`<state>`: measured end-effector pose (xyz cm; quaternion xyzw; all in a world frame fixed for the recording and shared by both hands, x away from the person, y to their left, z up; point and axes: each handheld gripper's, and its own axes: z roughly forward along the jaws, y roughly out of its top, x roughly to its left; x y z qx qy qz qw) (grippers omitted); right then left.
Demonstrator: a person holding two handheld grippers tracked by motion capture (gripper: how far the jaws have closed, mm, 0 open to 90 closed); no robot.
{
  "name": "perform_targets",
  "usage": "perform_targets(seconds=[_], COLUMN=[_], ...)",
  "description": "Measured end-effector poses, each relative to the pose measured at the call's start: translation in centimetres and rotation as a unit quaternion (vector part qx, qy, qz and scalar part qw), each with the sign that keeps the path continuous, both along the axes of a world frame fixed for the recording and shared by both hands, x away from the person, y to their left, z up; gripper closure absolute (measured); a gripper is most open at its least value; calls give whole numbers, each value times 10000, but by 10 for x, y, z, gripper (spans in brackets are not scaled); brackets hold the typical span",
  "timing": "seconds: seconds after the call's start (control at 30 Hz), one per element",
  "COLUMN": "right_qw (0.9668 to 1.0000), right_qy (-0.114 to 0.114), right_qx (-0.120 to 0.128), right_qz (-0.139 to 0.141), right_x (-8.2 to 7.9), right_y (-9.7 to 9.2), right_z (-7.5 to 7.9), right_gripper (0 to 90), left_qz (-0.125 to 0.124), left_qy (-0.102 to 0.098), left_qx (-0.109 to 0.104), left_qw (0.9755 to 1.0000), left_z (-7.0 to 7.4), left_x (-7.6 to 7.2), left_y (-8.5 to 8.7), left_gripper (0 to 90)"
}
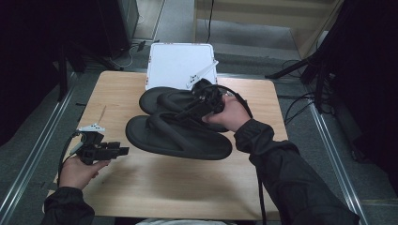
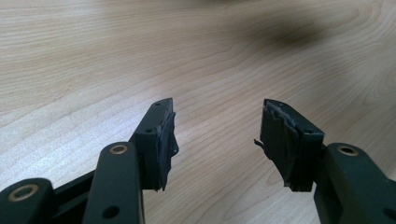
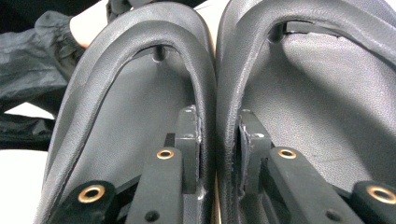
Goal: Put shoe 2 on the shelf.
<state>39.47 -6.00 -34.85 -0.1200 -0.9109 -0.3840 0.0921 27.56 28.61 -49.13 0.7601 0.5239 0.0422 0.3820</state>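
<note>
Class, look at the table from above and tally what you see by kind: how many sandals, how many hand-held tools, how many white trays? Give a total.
Black sandals: 2, the near sandal and the far sandal
Hand-held tools: 2, the left tool and the right tool
White trays: 1, the white tray at the table's far edge
Total: 5

- wooden table [image 1: 155, 187]: light grain, rounded corners, bare across the near half
- white board [image 1: 176, 63]: lies flat at table's far edge, overhangs toward the floor
- grey carpet floor [image 1: 263, 40] around the table
- metal rail [image 1: 35, 154] along the left, another [image 1: 331, 154] along the right
- loose cables [image 1: 300, 103] on floor, far right
</note>
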Motion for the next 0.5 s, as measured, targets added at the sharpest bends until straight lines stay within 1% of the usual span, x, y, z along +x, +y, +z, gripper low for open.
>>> perform_targets(seconds=[0.17,0.2,0.33,0.43,0.5], right_qw=[9999,9998,9993,9990,9987], right_qy=[21,32,-12,-31,25], right_qx=[10,5,-37,-47,-51], right_qz=[-137,-202,-376,-438,-513], right_x=[10,12,23,31,36], right_y=[-1,-1,-1,0,1], right_z=[8,10,15,17,19], right_gripper=[749,750,749,750,750], left_qz=[-36,-36,-38,-65,-65], left_qy=[11,11,11,0,-5], left_qx=[6,6,13,55,57], left_qw=[10000,10000,10000,10000,10000], left_z=[0,0,0,-1,-1], left_x=[0,0,0,0,0], left_y=[-2,-2,-1,-2,-2], left_gripper=[451,451,451,452,452])
